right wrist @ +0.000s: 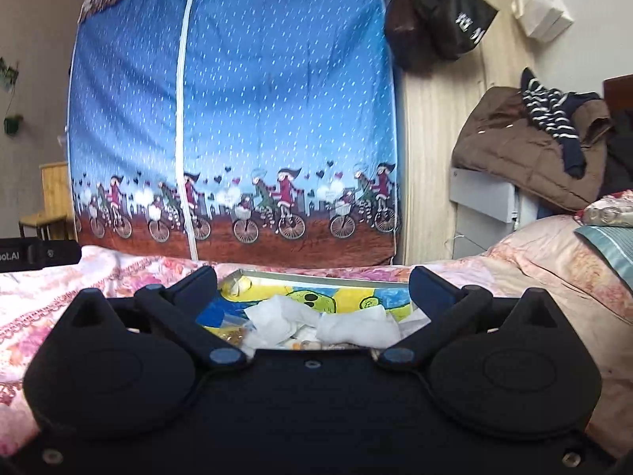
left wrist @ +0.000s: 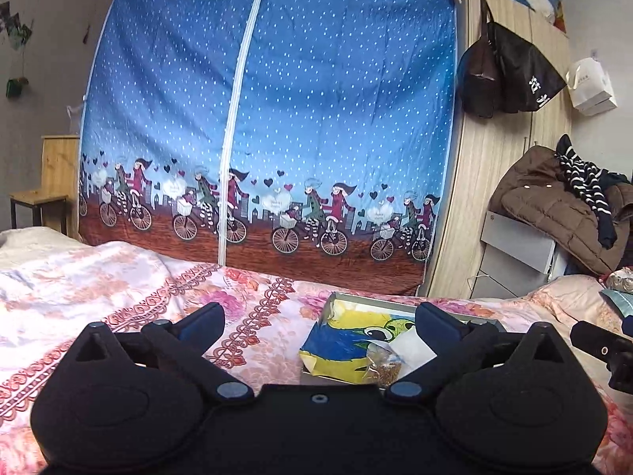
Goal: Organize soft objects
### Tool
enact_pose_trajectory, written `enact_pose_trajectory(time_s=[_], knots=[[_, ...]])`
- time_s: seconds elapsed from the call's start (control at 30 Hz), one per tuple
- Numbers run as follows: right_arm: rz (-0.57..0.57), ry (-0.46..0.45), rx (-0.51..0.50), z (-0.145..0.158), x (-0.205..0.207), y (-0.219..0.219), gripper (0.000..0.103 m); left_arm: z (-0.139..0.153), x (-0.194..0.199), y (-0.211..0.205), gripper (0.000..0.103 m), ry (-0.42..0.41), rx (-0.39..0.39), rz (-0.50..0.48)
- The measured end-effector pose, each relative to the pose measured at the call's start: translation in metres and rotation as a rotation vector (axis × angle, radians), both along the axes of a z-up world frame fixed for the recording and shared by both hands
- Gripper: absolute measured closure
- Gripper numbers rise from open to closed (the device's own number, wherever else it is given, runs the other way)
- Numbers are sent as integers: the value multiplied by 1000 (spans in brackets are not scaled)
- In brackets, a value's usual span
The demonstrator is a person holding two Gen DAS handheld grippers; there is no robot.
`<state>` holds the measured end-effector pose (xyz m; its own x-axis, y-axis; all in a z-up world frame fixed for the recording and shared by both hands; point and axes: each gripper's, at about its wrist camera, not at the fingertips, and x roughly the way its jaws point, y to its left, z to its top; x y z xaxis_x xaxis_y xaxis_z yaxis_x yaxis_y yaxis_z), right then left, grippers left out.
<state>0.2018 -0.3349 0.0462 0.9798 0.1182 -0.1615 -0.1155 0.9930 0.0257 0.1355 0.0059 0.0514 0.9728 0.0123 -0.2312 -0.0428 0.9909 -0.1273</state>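
Bedroom backdrop: blue fabric wardrobe [left wrist: 269,118] with a white zip and a row of cyclists fills the far side, just behind the bed.
Surface: floral quilt [left wrist: 138,297] in pink and red, spread right across the bed.
Around: dark bags [left wrist: 502,75] hang on the wooden cupboard; a brown coat [right wrist: 530,146] with a striped garment draped over it sits to the right.
Task's thing: shallow metal tray [right wrist: 316,275] lies on the quilt, lined in yellow, blue and green, with crumpled white tissues [right wrist: 356,326] and small packets piled in it.
Left gripper [left wrist: 318,322]: jaws spread wide, nothing between them, hanging above the tray's left end.
Right gripper [right wrist: 312,291]: jaws wide apart too, empty, raised over the tray's near edge and pointing almost level.
In the way: nothing blocks the tray.
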Motion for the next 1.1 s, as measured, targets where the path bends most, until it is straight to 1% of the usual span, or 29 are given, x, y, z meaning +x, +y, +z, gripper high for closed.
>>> enact_pose_trajectory(time_s=[0.13,0.23,0.33,0.5,0.63,0.73,0.83,1.0,1.1], knots=[[-16,-19,47,-6,-33,1,0,3,-33,4,1,-12,2,-2],[-28,-24,58,-8,-53,6,0,3,-60,5,1,-9,3,-11],[-40,-22,80,-13,-72,7,0,0,-86,3,1,-1,23,-33],[-104,70,113,-20,-98,8,0,-5,-124,2,1,-7,80,-52],[-134,122,120,-26,-103,6,0,-9,-144,2,1,18,100,-54],[-145,135,104,-27,-104,7,0,-14,-155,2,1,40,129,-37],[-150,155,83,-27,-108,10,0,-20,-159,6,1,80,130,-29],[-142,191,30,-34,-110,14,0,-29,-152,16,1,147,97,2],[-135,226,18,-38,-102,16,0,-34,-144,22,1,199,73,30]])
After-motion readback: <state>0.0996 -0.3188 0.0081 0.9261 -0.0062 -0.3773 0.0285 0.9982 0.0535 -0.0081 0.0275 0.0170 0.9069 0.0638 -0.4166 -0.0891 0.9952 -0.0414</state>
